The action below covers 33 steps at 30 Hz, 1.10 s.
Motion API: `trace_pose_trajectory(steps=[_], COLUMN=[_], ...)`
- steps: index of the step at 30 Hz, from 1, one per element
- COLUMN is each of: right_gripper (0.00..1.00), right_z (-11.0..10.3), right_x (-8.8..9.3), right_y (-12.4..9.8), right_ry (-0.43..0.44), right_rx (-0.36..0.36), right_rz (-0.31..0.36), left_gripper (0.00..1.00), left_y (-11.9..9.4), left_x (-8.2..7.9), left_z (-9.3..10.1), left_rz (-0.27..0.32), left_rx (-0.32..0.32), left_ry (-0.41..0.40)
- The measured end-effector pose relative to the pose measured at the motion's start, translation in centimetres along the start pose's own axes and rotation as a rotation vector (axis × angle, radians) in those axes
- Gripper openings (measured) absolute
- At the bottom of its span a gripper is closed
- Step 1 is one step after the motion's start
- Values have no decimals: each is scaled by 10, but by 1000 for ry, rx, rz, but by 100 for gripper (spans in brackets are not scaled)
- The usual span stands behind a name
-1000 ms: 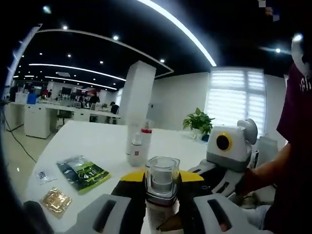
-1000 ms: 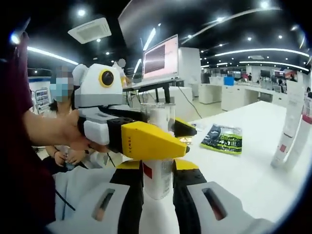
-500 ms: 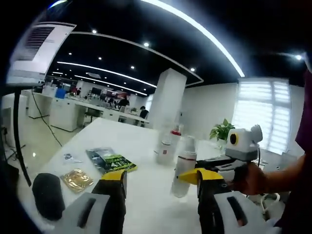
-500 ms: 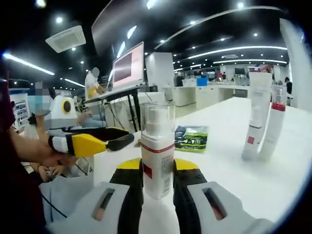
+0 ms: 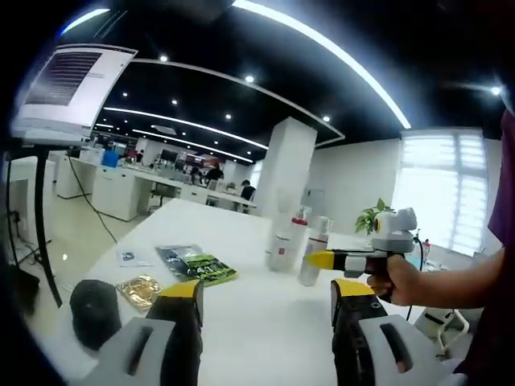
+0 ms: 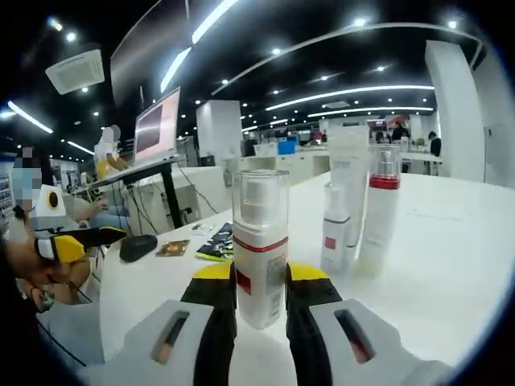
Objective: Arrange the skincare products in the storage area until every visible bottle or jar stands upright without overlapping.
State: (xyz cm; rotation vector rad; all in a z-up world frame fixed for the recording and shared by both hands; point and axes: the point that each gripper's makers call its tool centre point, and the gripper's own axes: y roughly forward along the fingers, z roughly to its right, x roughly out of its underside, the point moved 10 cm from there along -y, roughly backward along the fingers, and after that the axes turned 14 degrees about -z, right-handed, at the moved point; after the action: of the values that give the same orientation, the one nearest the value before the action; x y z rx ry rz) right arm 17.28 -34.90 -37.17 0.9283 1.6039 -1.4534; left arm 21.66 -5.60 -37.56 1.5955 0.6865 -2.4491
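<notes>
My right gripper is shut on a white bottle with a red band and a clear cap, and holds it upright above the white table. Just behind it stand a small white bottle, a tall white tube and a red-capped bottle. My left gripper is open with nothing between its jaws. In the left gripper view the right gripper comes in from the right with the held bottle, next to the standing bottles. The left gripper appears at far left.
On the table lie a green sachet, a gold sachet, a small packet and a black mouse. A monitor on a stand stands off the table's end. A potted plant is far back.
My left gripper has let go of the bottle, opened and drawn back. The right gripper has carried the bottle across the table, close to the standing bottles.
</notes>
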Motion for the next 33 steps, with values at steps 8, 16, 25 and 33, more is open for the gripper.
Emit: trace_pose_trajectory(steps=[8,16,25,33], right_gripper=[21,21,21,22], right_z=[44,68,74,75], right_x=[2,7,11,14], right_y=[16,34,44,47], right_ry=[34,24,-31,-43], right_rx=[110,153,146,153], right_rz=[-5,2,53,21], left_gripper=[64,63,63,63], left_y=[-7,-13,-11,-9], left_x=[4,4,8,7], left_z=[-1,-4,-3,-2], left_rz=[0,8,2,0], left_rx=[-17,-45,-51,-43], left_ry=[-7,-15,-16,-15])
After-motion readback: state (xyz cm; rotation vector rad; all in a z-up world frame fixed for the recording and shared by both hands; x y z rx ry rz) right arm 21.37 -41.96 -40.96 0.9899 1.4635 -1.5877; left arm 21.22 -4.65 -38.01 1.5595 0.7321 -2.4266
